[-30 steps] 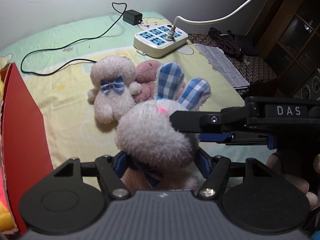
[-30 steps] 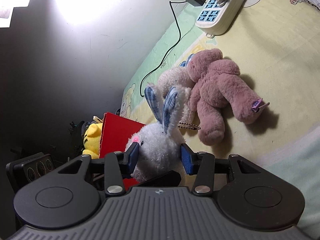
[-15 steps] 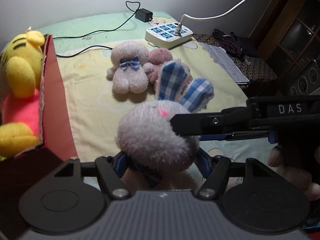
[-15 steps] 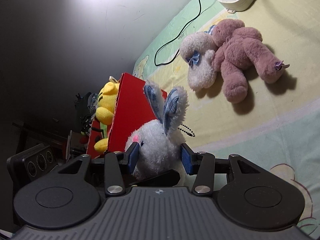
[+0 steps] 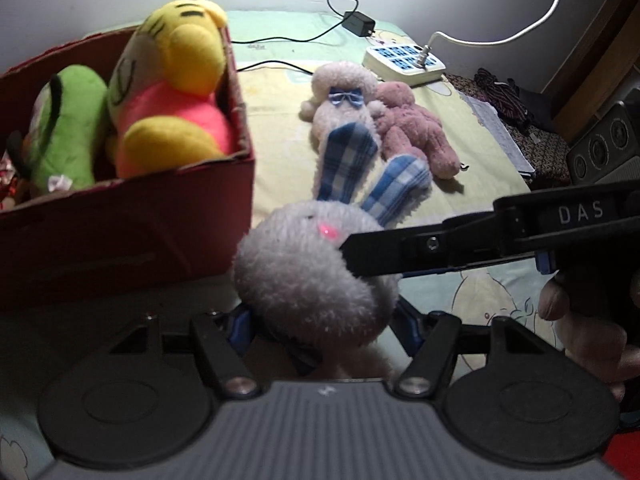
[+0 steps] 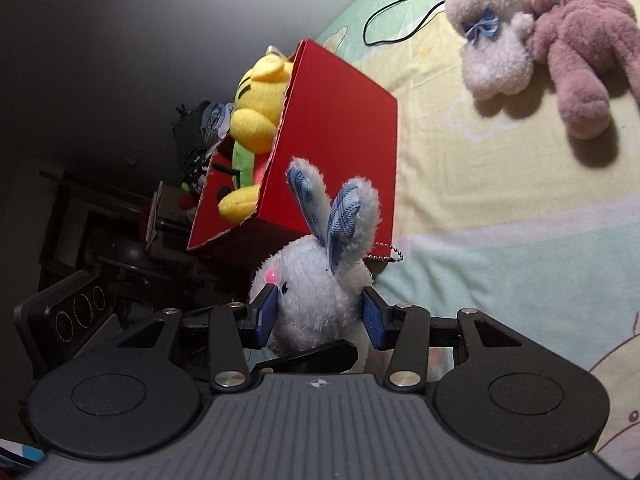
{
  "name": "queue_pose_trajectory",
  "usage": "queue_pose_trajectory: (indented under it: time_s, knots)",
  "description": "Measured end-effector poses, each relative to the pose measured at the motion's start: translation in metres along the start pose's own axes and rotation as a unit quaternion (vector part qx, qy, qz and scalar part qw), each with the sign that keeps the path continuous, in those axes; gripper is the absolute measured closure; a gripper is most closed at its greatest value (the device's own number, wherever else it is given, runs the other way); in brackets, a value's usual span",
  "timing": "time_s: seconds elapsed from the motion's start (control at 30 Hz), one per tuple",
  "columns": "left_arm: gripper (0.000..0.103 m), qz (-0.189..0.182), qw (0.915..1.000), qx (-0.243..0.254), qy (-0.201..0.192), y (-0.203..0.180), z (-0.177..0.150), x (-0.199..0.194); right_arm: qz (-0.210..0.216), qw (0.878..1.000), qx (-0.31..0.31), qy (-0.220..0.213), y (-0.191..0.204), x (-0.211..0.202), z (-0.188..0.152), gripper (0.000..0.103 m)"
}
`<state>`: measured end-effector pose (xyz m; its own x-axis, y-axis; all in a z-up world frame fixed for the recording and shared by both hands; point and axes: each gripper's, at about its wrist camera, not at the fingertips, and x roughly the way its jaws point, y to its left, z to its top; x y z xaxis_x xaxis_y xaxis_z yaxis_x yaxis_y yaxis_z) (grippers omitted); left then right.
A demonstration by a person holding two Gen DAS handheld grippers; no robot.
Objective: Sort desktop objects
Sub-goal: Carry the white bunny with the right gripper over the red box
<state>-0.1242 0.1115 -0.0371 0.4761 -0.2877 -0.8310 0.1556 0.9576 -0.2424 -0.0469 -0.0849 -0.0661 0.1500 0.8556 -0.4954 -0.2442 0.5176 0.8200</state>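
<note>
**Gripping a plush rabbit from both sides beside a red box**

Holding a white plush rabbit (image 5: 316, 276) with blue plaid ears, the left gripper (image 5: 320, 320) clamps its blue-padded fingers (image 5: 239, 322) on the toy's lower body, while the right gripper (image 6: 318, 314) closes its own blue fingers (image 6: 266, 314) on the rabbit's head, one pad by the pink cheek, the other behind the ears. In the left wrist view the right tool reaches in from 3 o'clock, a person's hand (image 5: 580, 332) wrapped around its handle. The rabbit is held off the bedsheet (image 5: 280, 128), just beside the near corner of a red cardboard box (image 5: 132, 232), which sits at 10 o'clock from the toy. Inside the box lie a yellow plush in a pink shirt (image 5: 172, 92) and a green plush (image 5: 68, 128). A short bead chain (image 6: 386, 257) hangs from the rabbit's back. Farther off at 12 o'clock, a cream plush with a blue bow (image 5: 344, 100) and a pink plush (image 5: 416, 132) lie touching each other on the sheet. Beyond them, at 1 o'clock, rests a white power strip (image 5: 404, 62) with its cable, and a black adapter (image 5: 358, 24) at 12 o'clock near the wall.
</note>
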Motion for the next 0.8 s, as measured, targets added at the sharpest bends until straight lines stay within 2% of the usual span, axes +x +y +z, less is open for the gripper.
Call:
queue_pose_trajectory:
  time_s: [0.33,0.6,0.8]
  knots:
    - [0.034,0.037,0.9982,-0.048,-0.007,0.031,-0.022,-0.029,0.026,0.997,-0.048,0.061,0.03,0.04,-0.001,0.055]
    - [0.034,0.079,0.9928,-0.089,-0.014,0.058,-0.041,-0.054,0.052,0.988,-0.096,0.11,0.059,0.08,-0.005,0.055]
    - [0.034,0.086,0.9907,-0.103,-0.026,0.085,-0.049,-0.078,0.057,0.984,-0.123,0.113,0.088,0.1,-0.003,0.055]
